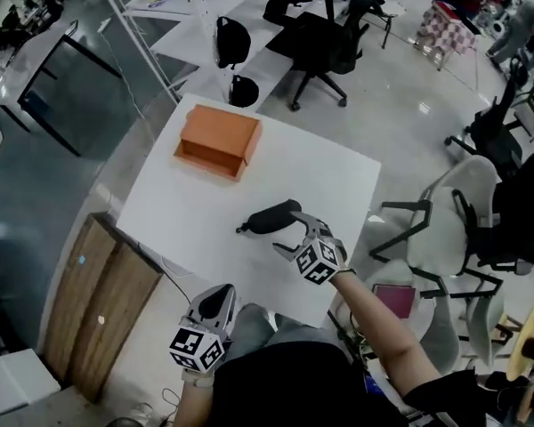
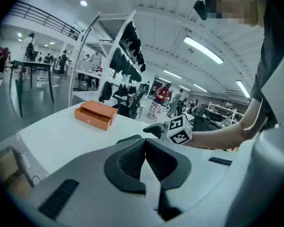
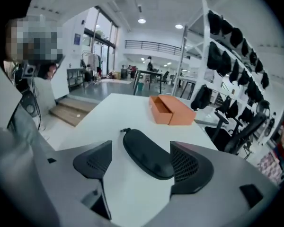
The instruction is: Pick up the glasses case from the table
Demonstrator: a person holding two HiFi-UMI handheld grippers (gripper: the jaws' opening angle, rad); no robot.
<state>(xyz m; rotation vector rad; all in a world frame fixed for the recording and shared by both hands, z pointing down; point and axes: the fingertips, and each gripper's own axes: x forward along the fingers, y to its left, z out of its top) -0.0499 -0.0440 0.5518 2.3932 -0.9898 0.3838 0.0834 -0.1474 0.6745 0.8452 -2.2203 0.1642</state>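
Observation:
The black glasses case (image 1: pixel 269 217) lies on the white table (image 1: pixel 182 216), near its front right part. My right gripper (image 1: pixel 287 232) reaches in from the near right and stands open, with one finger on each side of the case's near end. In the right gripper view the case (image 3: pixel 146 152) lies between the two pads, closer to the right one, and neither pad presses on it. My left gripper (image 1: pixel 215 302) is shut and holds nothing, low by the table's front edge. In the left gripper view its pads (image 2: pixel 132 159) meet.
An orange box (image 1: pixel 218 140) with an open drawer side sits at the table's far left. A wooden bench (image 1: pixel 102 305) stands left of the table. Office chairs (image 1: pixel 481 229) crowd the right side, and another chair (image 1: pixel 316 47) stands beyond the far edge.

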